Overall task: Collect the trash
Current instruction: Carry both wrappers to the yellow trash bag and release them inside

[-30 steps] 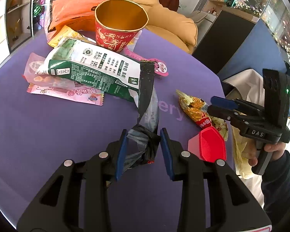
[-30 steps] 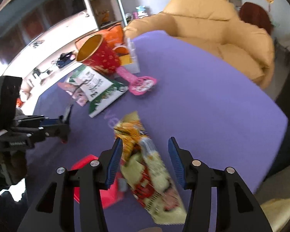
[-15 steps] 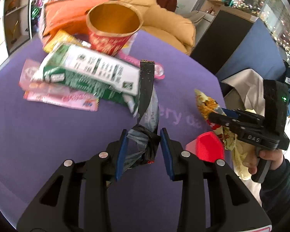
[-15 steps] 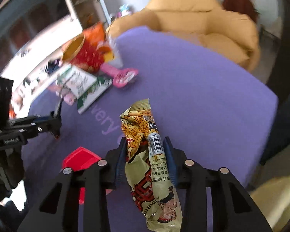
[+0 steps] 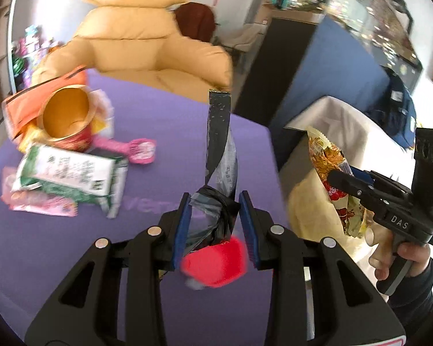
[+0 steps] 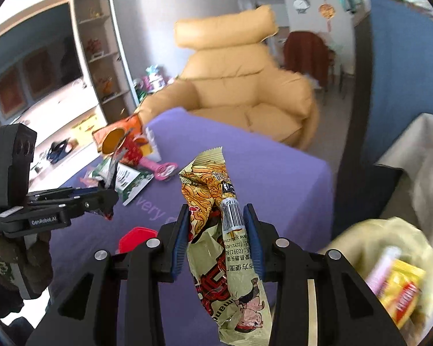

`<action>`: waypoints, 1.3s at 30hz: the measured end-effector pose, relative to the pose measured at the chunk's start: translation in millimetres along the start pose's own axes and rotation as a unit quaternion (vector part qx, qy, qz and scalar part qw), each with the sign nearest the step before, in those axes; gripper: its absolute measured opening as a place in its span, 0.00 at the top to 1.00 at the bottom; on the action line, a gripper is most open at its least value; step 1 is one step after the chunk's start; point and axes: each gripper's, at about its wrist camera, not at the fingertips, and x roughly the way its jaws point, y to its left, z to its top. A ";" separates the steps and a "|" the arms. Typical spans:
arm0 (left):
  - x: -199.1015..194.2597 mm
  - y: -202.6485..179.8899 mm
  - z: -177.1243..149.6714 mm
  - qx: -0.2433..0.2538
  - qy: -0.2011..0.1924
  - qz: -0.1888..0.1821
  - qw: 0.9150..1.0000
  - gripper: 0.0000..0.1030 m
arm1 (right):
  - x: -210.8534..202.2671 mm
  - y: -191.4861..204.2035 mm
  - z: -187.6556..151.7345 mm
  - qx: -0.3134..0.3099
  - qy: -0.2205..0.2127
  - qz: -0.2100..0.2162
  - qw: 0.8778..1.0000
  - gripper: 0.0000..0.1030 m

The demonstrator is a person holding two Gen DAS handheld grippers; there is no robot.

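Observation:
My left gripper [image 5: 215, 220] is shut on a crumpled black and silver wrapper [image 5: 220, 155] that stands up above the purple table [image 5: 72, 248]. My right gripper [image 6: 216, 230] is shut on a yellow noodle packet [image 6: 213, 190], lifted off the table; the same packet [image 5: 330, 170] shows in the left wrist view, held over a lined trash bag [image 5: 343, 127] at the table's right edge. Left on the table lie a red and gold paper cup [image 5: 65, 118], a green and white carton [image 5: 69, 176], pink wrappers [image 5: 135, 148] and a red lid [image 5: 216, 261].
A tan armchair [image 6: 239, 92] stands behind the table. The open bag [image 6: 412, 178] to the right holds a yellow packet [image 6: 401, 291]. Shelves [image 6: 101, 57] line the left wall. A blue partition [image 5: 340, 66] rises behind the bag.
Both grippers rose and swung right toward the bag. The right gripper closed on the noodle packet and lifted it off the table. The left kept its hold on the black wrapper.

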 end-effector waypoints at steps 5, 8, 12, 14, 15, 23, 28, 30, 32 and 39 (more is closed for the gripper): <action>15.8 -46.6 3.6 0.037 0.009 -0.051 0.998 0.70 | -41.3 -25.7 -12.6 0.018 -0.027 -0.048 0.998 0.65; 33.1 -75.8 4.5 0.053 0.024 -0.089 0.994 0.70 | -62.8 -44.3 -19.7 0.030 -0.038 -0.081 0.996 0.65; 57.4 -112.6 2.0 0.076 0.042 -0.125 0.988 0.70 | -87.1 -77.4 -29.8 0.052 -0.042 -0.125 0.990 0.65; 71.8 -131.1 1.0 0.085 0.053 -0.141 0.985 0.70 | -97.9 -96.4 -35.5 0.062 -0.042 -0.151 0.986 0.65; 80.0 -140.5 0.4 0.089 0.061 -0.149 0.983 0.70 | -101.1 -106.0 -38.2 0.067 -0.042 -0.160 0.984 0.65; 133.9 -197.3 -1.6 0.105 0.099 -0.181 0.973 0.70 | -118.3 -165.7 -58.1 0.116 -0.042 -0.196 0.973 0.65; 156.8 -223.9 -8.2 0.123 0.112 -0.188 0.968 0.70 | -122.4 -183.0 -64.0 0.126 -0.043 -0.205 0.970 0.65; 165.5 -233.1 -11.7 0.134 0.118 -0.188 0.966 0.70 | -122.7 -188.4 -66.1 0.127 -0.042 -0.209 0.969 0.65; 170.6 -238.7 -15.3 0.138 0.123 -0.189 0.964 0.70 | -123.4 -192.0 -68.4 0.128 -0.039 -0.213 0.968 0.65; 189.3 -248.0 -21.0 0.150 0.137 -0.191 0.960 0.64 | -118.3 -195.7 -68.6 0.125 -0.031 -0.216 0.968 0.65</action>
